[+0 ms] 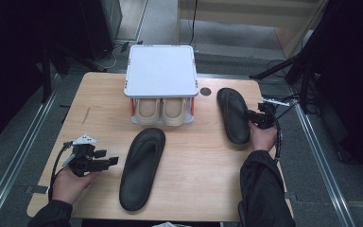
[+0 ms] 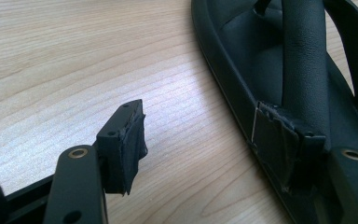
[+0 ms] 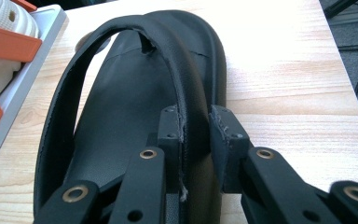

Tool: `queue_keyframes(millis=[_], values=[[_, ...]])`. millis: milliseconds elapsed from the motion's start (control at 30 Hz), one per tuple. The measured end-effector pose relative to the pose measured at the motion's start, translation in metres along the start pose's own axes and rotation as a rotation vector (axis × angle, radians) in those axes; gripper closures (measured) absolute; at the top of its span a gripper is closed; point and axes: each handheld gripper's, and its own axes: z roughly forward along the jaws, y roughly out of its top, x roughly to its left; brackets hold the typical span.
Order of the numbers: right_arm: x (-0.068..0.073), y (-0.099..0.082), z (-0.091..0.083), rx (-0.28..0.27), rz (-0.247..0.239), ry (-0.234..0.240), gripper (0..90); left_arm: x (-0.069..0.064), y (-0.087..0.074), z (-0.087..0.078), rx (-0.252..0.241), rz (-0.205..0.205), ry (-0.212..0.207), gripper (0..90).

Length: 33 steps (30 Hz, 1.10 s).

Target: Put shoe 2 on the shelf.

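With my right gripper (image 3: pixel 196 140) clamped on the right sandal (image 1: pixel 233 115) beside the rack (image 1: pixel 160 71), neither sandal is shelved yet; the left gripper (image 1: pixel 108 160), jaws apart, waits by the other sandal (image 1: pixel 142 168).

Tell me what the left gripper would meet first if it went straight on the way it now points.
Probably the near black flip-flop: the left gripper points level across the table at its side, and its jaws stand open beside the edge. Depth is uncertain.
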Motion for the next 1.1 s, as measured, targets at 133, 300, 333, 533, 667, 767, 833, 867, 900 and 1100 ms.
queue_keyframes(millis=[133, 300, 333, 533, 667, 767, 833, 867, 900, 1100], values=[[0.003, 0.002, -0.003, -0.001, -0.005, 0.008, 78.0, 0.0, 0.0, 0.0, -0.002, -0.002, 0.001, 34.7], [0.008, 0.003, -0.007, -0.005, -0.008, 0.031, 80.9, 0.0, 0.001, 0.001, -0.003, -0.003, 0.0, 34.7], [0.009, 0.004, -0.008, -0.001, -0.01, 0.034, 81.0, 0.001, 0.001, 0.001, -0.003, -0.001, -0.002, 34.7], [0.017, 0.004, -0.015, -0.003, -0.026, 0.045, 81.0, 0.0, 0.003, 0.002, 0.0, 0.003, -0.009, 34.5], [0.02, 0.002, -0.021, -0.002, -0.036, 0.054, 81.0, 0.0, 0.005, 0.002, 0.002, 0.004, -0.013, 34.5], [0.022, -0.001, -0.026, 0.001, -0.045, 0.058, 81.0, 0.001, 0.007, 0.003, 0.0, 0.005, -0.017, 34.5], [0.023, -0.003, -0.03, 0.002, -0.049, 0.06, 81.0, 0.002, 0.008, 0.004, 0.005, 0.007, -0.021, 34.5], [0.024, -0.005, -0.032, 0.0, -0.046, 0.063, 81.0, 0.002, 0.009, 0.004, 0.004, 0.007, -0.023, 34.5], [0.024, -0.006, -0.035, 0.001, -0.046, 0.063, 81.0, 0.002, 0.01, 0.005, 0.003, 0.007, -0.025, 34.5], [0.031, -0.014, -0.048, -0.003, -0.071, 0.081, 81.0, 0.004, 0.016, 0.008, 0.016, 0.013, -0.041, 34.3]])
